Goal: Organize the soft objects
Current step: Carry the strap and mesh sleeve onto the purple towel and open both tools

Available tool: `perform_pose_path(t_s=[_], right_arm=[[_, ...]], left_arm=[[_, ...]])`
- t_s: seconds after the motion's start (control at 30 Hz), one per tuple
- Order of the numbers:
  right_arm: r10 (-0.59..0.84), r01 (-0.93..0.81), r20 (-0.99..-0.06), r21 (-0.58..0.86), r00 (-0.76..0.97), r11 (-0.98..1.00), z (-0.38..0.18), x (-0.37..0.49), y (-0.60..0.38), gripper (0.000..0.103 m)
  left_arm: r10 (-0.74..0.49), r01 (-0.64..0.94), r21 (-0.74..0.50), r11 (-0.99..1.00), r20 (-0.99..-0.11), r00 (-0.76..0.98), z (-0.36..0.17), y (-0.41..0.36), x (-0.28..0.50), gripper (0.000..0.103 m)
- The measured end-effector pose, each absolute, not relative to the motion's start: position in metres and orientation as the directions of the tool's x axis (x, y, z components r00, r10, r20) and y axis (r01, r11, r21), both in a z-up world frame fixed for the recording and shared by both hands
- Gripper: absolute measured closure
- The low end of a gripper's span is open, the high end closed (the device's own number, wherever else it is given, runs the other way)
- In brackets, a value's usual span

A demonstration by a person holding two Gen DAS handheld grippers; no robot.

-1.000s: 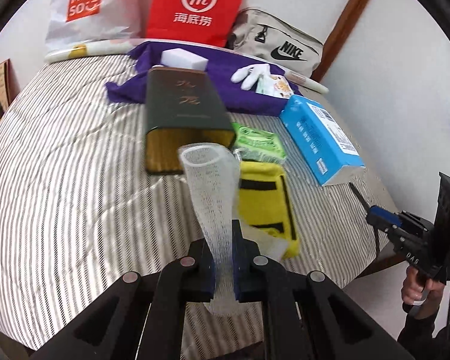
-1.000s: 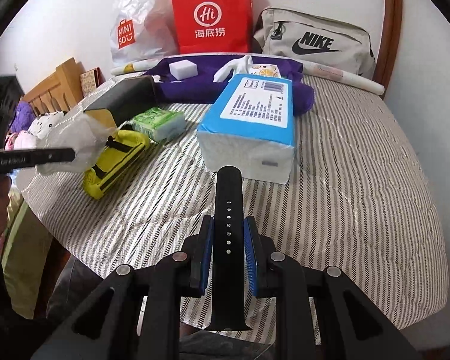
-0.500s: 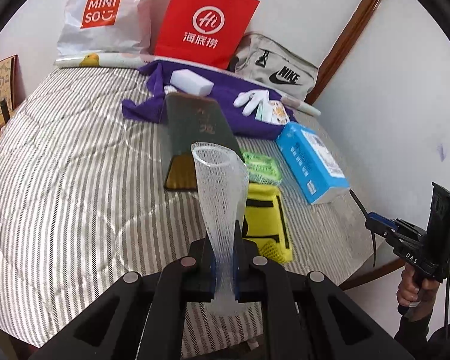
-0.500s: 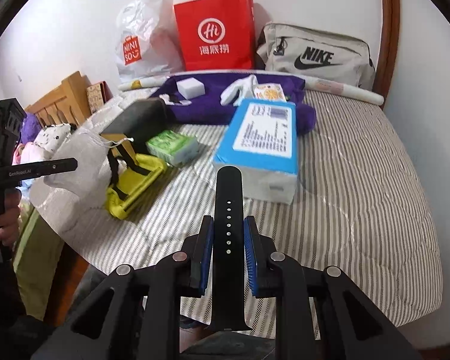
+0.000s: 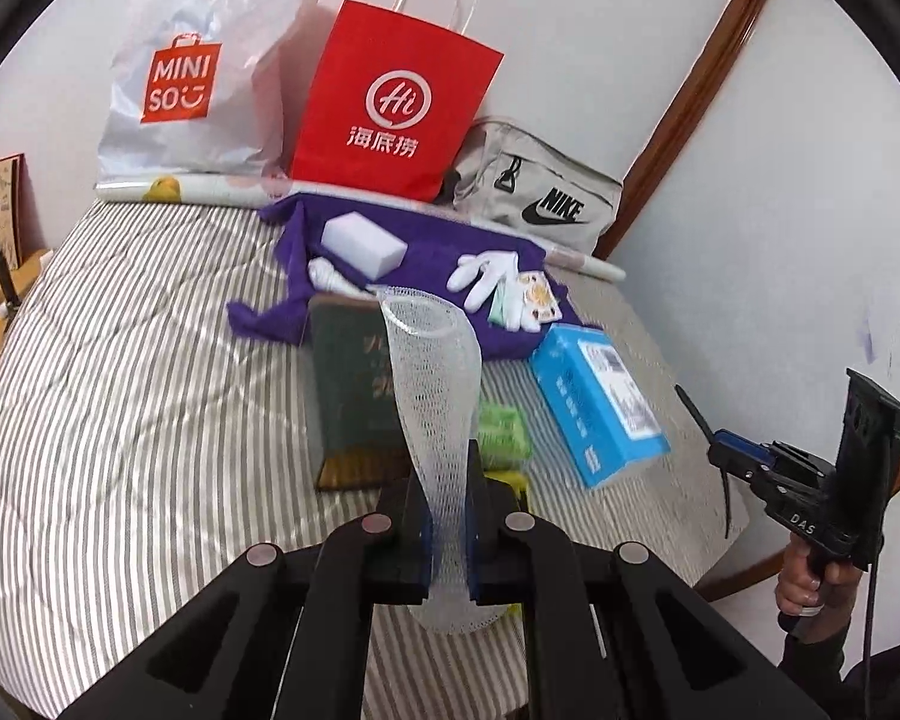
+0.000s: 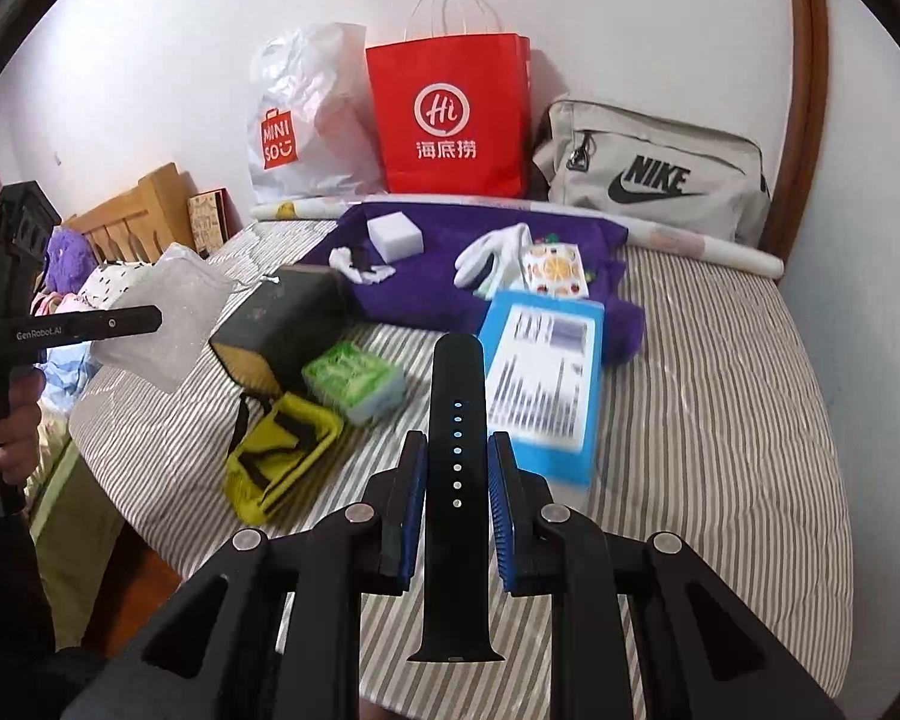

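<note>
Now both my tongs have risen clear of the striped bed point(image 5: 120, 420), which sits lower and farther off than a second ago. My left gripper point(image 5: 450, 516) stays clenched on the white mesh sleeve point(image 5: 435, 396), standing up between its pads, and my right gripper point(image 6: 455, 498) stays clamped on the black watch strap point(image 6: 455, 420). Both soft pieces are airborne, so I judge the pick-up finished; next comes carrying them, perhaps toward the purple cloth point(image 6: 438, 282) beyond the blue tissue pack point(image 6: 540, 390).
</note>
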State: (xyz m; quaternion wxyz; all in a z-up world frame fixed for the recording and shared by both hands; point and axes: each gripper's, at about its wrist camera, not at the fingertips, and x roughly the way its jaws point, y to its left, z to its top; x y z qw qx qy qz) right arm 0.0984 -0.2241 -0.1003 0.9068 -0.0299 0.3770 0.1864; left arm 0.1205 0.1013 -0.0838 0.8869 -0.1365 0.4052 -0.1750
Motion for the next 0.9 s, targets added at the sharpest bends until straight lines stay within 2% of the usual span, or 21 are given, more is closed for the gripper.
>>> perform_pose_path(t_s=[0.6, 0.9], right_arm=[[0.311, -0.351, -0.669, 0.080, 0.675, 0.933, -0.081, 0.222, -0.214, 0.083], [0.279, -0.341, -0.696, 0.052, 0.662, 0.939, -0.093, 0.294, -0.206, 0.083]], left_arm=[[-0.388, 0.147, -0.383, 0.912, -0.688, 0.613, -0.069, 0.098, 0.231, 0.095], [-0.377, 0.120, -0.383, 0.916, -0.717, 0.586, -0.081, 0.094, 0.288, 0.095]])
